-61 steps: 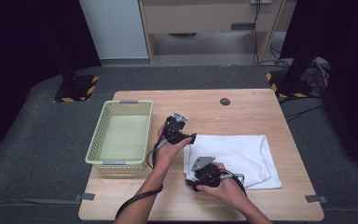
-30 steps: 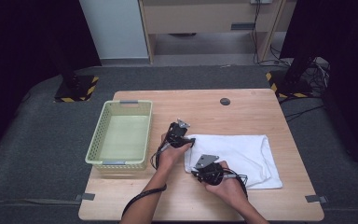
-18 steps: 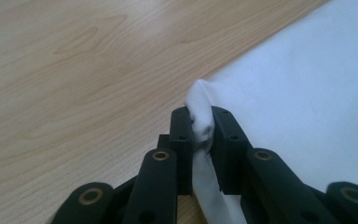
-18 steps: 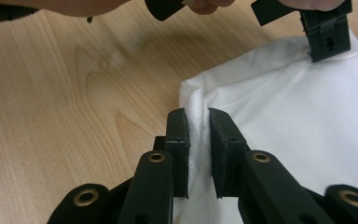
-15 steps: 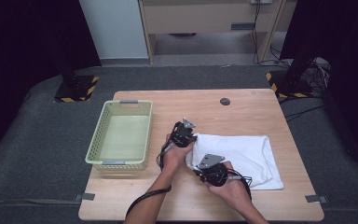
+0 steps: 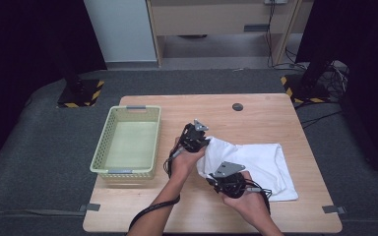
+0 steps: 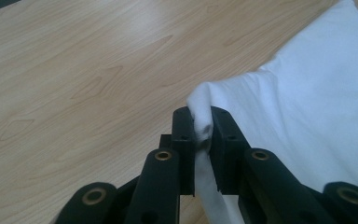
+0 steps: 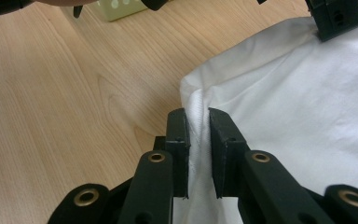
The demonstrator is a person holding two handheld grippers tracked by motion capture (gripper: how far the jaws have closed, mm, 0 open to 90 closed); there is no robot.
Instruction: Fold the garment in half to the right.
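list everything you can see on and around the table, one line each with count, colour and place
folded white cloth: one, white, right half of table, left edge lifted
slotted plastic basket: one, pale green, left side of table
small round disc: one, dark, far edge of table
wooden table: one, light wood, centre
striped stand bases: two, black and yellow, floor beyond the far corners
left tongs: one, black, shut on cloth edge
right tongs: one, black, shut on cloth edge

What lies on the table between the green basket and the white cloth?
In the high view, bare wood of the table separates the green basket from the white cloth, crossed by the person's left hand.
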